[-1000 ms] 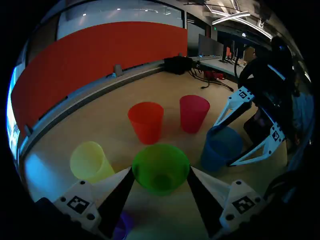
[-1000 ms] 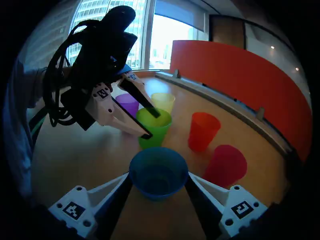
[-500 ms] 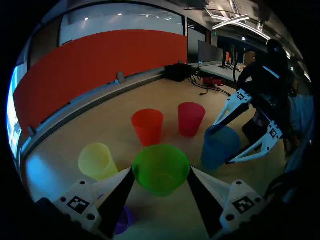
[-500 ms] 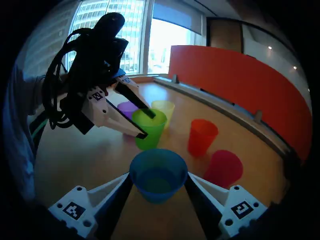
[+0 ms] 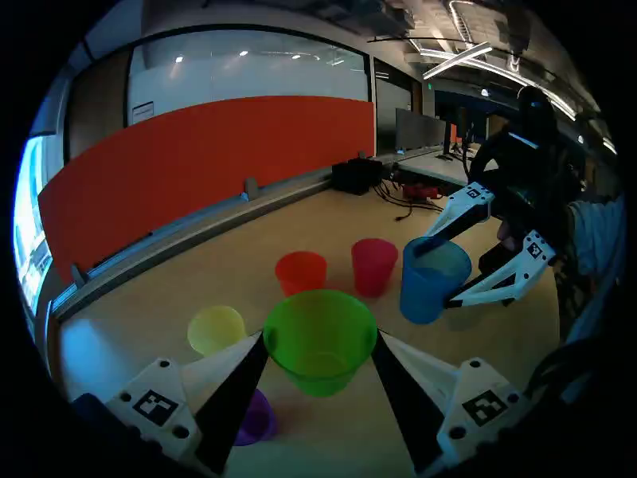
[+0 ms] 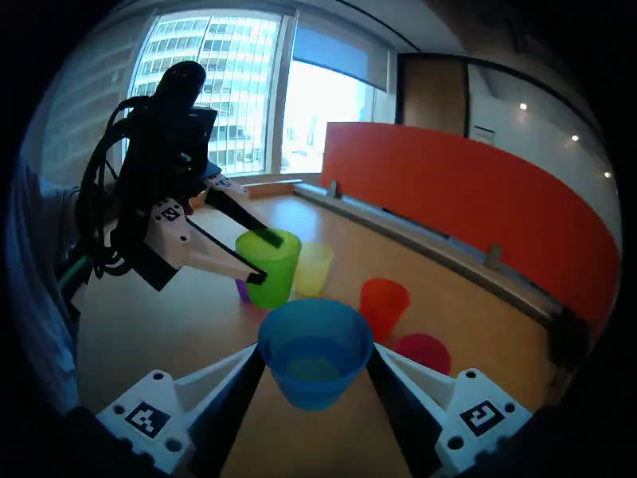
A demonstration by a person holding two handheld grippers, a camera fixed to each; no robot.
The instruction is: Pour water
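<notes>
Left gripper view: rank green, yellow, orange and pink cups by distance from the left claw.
1. green cup, held in the left claw.
2. yellow cup, left.
3. orange cup and pink cup, ahead: too close to call.

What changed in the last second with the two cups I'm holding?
Both held cups moved upward: the green cup in the left gripper and the blue cup in the right gripper now hang clear above the table. Both grips stayed shut and nothing was released. The yellow cup, orange cup, red cup and purple cup stayed standing on the table.
</notes>
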